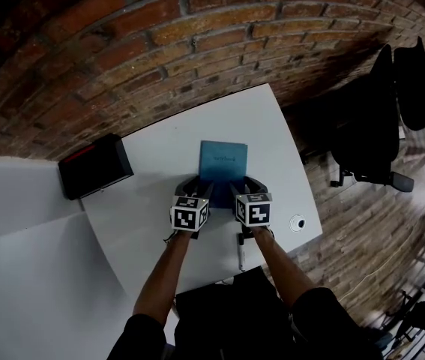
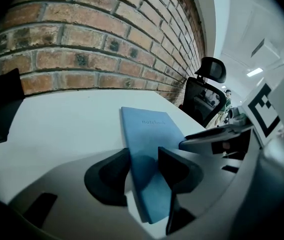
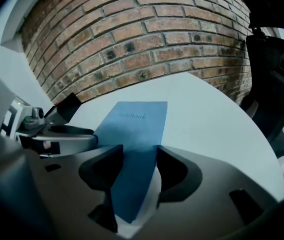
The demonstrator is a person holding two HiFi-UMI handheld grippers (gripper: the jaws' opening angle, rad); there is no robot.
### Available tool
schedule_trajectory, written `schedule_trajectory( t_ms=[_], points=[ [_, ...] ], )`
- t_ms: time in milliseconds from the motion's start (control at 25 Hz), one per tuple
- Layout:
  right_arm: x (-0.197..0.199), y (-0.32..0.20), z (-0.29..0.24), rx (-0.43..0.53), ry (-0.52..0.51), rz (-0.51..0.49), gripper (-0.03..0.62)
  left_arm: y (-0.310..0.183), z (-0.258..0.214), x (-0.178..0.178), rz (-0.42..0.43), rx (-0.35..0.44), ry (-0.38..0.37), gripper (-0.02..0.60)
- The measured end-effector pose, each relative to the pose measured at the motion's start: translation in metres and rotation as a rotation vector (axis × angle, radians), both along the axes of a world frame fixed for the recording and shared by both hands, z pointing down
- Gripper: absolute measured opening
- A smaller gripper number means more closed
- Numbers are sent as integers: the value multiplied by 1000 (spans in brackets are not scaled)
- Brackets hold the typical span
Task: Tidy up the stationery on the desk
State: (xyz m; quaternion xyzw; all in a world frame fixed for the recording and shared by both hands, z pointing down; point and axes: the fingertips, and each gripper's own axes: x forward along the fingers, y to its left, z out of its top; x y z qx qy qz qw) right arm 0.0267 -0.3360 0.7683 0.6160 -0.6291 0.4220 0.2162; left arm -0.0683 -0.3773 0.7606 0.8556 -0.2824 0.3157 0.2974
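A blue notebook (image 1: pixel 223 162) lies flat on a white desk (image 1: pixel 152 201), about midway across it and a little back from the person's edge. Its closed cover faces up.

Both grippers meet it at its near end. The left gripper (image 1: pixel 195 187) is over the near left corner and the right gripper (image 1: pixel 247 187) over the near right corner. In the left gripper view, the left gripper (image 2: pixel 144 166) has its jaws partly apart, with the cover (image 2: pixel 149 129) showing in the gap. The right gripper view shows the same: jaws partly apart over the cover (image 3: pixel 136 121). Neither pair looks clamped, and whether the pads touch the cover cannot be told.

This looks like the step of taking up or squaring the notebook. The next move likely calls for both grippers to act evenly, so the notebook does not twist.

A pen (image 1: pixel 240 253) lies near the desk's front edge, just behind the right gripper. A small round object (image 1: pixel 297 223) sits near the right edge. A black box (image 1: pixel 94 166) stands at the far left, well apart. Nothing lies on the notebook. A brick wall (image 1: pixel 197 36) runs behind the desk, and a black chair (image 1: pixel 373 118) stands off to the right.
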Motion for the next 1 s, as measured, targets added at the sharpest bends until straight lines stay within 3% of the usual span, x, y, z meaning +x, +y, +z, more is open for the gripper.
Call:
schedule_trajectory(
  t_ms=[1000],
  points=[
    [-70,6,-1,-28,-3,-210,222,36,0,-79,-178,-18,-29,187]
  ],
)
